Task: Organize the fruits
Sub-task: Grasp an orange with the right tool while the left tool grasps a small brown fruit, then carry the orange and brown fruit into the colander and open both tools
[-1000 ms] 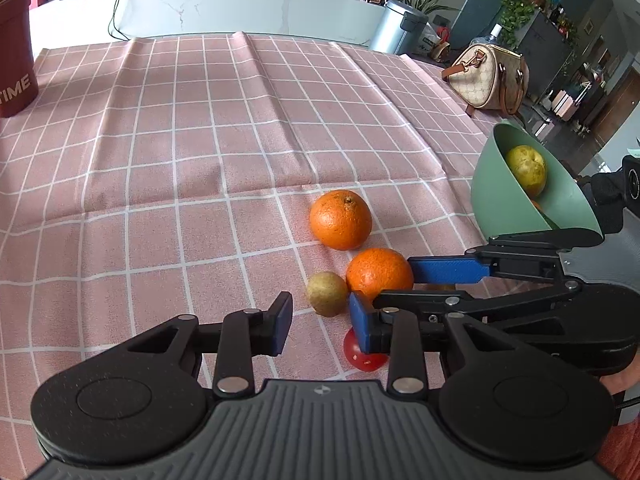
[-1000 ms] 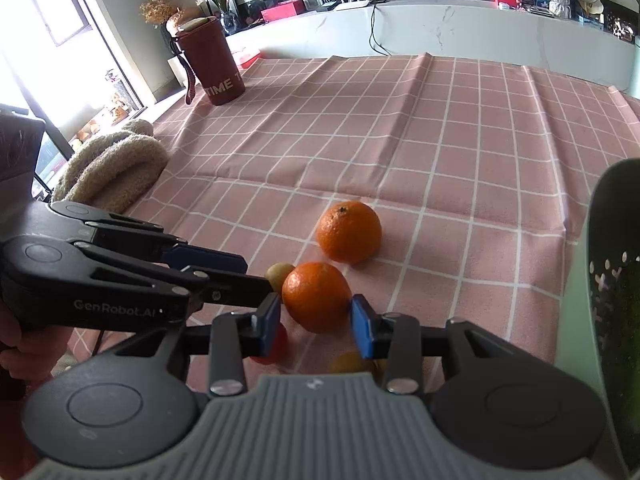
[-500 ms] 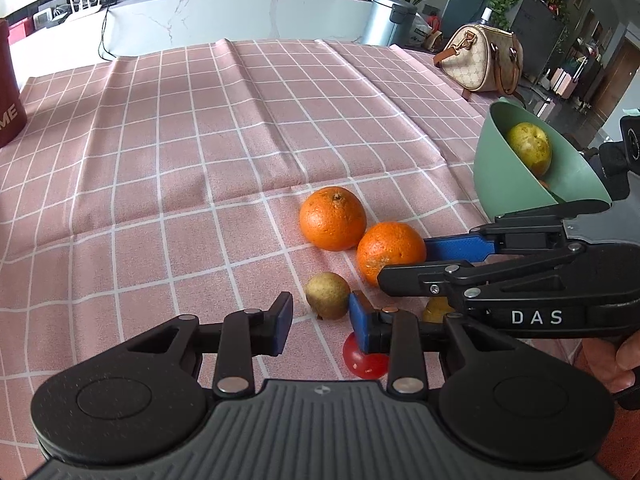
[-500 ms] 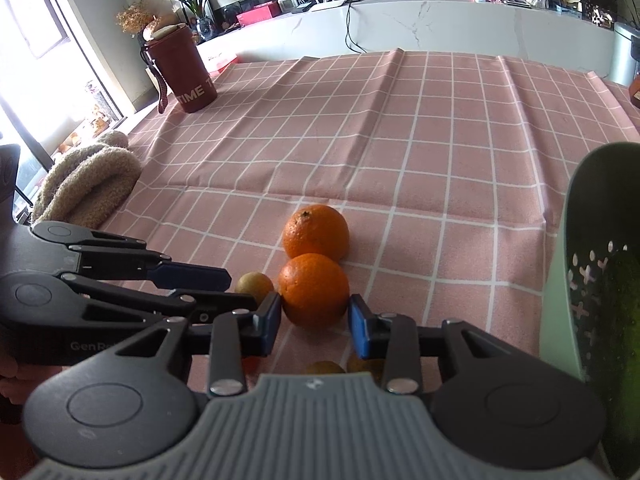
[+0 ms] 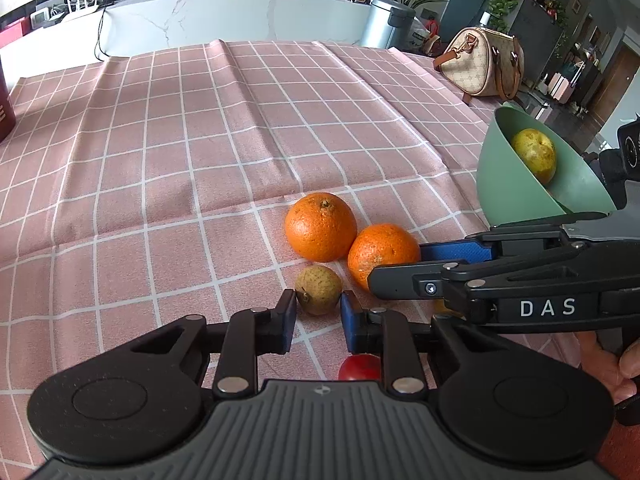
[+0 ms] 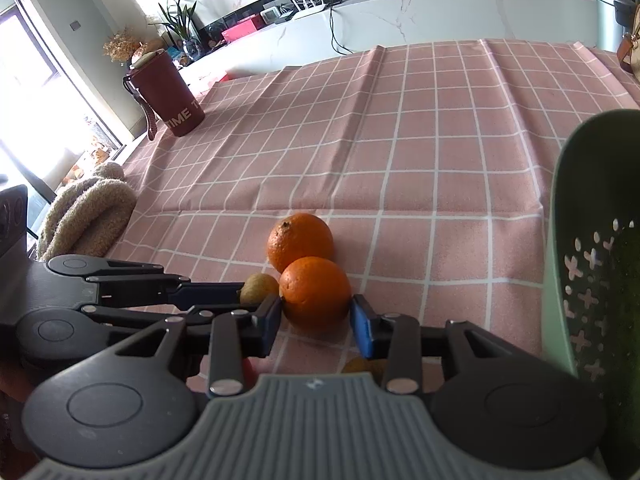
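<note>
Two oranges lie side by side on the pink checked cloth: the far orange [image 5: 320, 226] [image 6: 300, 241] and the near orange [image 5: 383, 253] [image 6: 315, 290]. A small brown-green fruit [image 5: 319, 289] [image 6: 259, 288] lies beside them. My left gripper [image 5: 318, 320] is open, its blue pads either side of the small fruit. My right gripper [image 6: 316, 316] [image 5: 396, 266] is open, its pads either side of the near orange, close to it. A green bowl [image 5: 504, 184] [image 6: 560, 240] at the right holds a yellow pear [image 5: 534, 155].
A small red fruit [image 5: 359, 367] and a yellow fruit [image 6: 362, 365] lie close under the grippers. A maroon cup [image 6: 168, 96] stands at the far left. A beige handbag [image 5: 478, 62] sits beyond the table's right corner, a woolly cushion [image 6: 86, 212] at the left edge.
My left gripper moved in around the small brown-green fruit. My right gripper moved further around the near orange. Both stayed open.
</note>
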`<control>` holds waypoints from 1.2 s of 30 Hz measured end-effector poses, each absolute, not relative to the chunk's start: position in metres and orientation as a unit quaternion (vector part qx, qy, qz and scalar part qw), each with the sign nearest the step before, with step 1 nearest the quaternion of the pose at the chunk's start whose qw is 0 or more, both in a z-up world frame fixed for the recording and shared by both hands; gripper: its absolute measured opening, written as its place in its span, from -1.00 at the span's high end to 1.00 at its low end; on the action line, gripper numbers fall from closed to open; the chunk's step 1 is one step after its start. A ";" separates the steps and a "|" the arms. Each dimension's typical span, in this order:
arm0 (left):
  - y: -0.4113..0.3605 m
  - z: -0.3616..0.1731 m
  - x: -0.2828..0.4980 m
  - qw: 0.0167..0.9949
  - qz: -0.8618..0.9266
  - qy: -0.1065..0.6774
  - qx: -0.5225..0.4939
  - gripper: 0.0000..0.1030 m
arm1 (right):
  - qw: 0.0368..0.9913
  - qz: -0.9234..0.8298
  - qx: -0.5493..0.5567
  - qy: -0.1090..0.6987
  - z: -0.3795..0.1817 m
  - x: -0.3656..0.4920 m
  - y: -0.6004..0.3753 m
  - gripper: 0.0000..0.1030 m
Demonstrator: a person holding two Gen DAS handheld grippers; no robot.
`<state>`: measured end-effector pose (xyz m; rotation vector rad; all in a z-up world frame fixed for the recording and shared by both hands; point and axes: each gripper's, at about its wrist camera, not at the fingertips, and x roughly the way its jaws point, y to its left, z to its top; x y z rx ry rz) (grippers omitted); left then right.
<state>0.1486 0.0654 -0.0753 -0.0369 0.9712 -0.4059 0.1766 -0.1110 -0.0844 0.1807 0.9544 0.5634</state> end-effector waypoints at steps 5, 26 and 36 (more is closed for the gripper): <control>0.063 -0.073 0.146 0.867 -0.190 0.460 -0.013 0.50 | 0.849 0.265 0.084 0.449 -0.083 0.176 -0.111 0.35; -0.010 0.016 0.110 0.886 -0.225 0.406 -0.020 0.50 | 0.881 0.233 0.031 0.409 0.013 0.130 -0.193 0.38; -0.089 0.022 0.144 0.861 -0.253 0.442 0.002 0.50 | 0.880 0.177 -0.064 0.436 0.020 0.137 -0.262 0.38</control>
